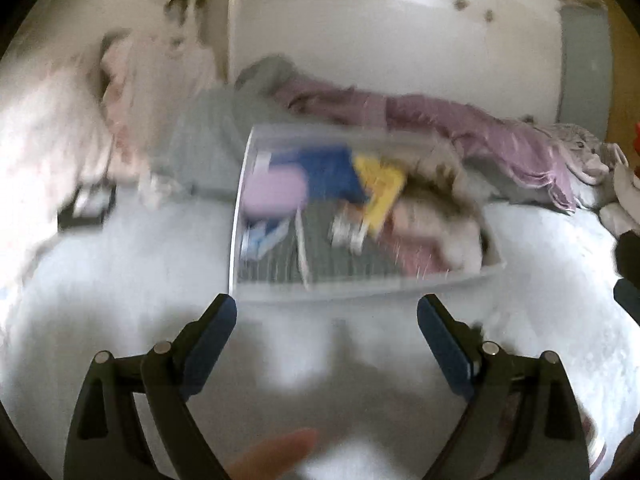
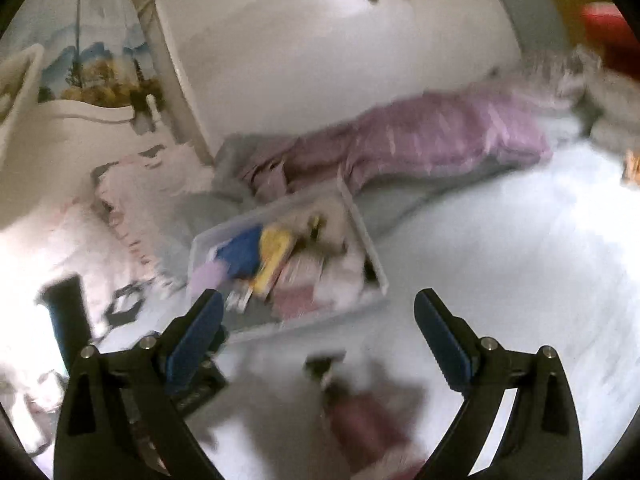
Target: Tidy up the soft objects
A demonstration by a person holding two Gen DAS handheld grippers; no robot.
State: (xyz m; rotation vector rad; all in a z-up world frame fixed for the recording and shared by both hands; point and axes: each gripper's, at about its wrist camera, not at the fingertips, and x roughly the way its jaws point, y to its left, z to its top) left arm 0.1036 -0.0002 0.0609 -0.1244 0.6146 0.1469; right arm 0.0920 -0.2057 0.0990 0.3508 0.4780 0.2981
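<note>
Left gripper: jaws stand wide, nothing between them, hovering over the pale bedspread just short of the bin's near rim. Right gripper: jaws likewise fully spread and empty; a blurred dark-and-maroon item lies on the cover below and between its fingers, identity not determinable.

Clear plastic bin: sits on the bed directly ahead of both grippers, already loaded. Contents include a lilac soft piece at the left end, a blue fabric piece and a yellow item toward the middle, and pale fluffy material at the right. Heavy motion blur prevents finer identification.

Beyond the bin: a mauve blanket lies rumpled along the white wardrobe, with grey plush items at its far right end.

Assessment: these goods appear light, limp and compressible, with no breakage risk. They will sag and trail when lifted, so a pinch on a bunched fold or the thickest bulge should hold better than a thin edge.
</note>
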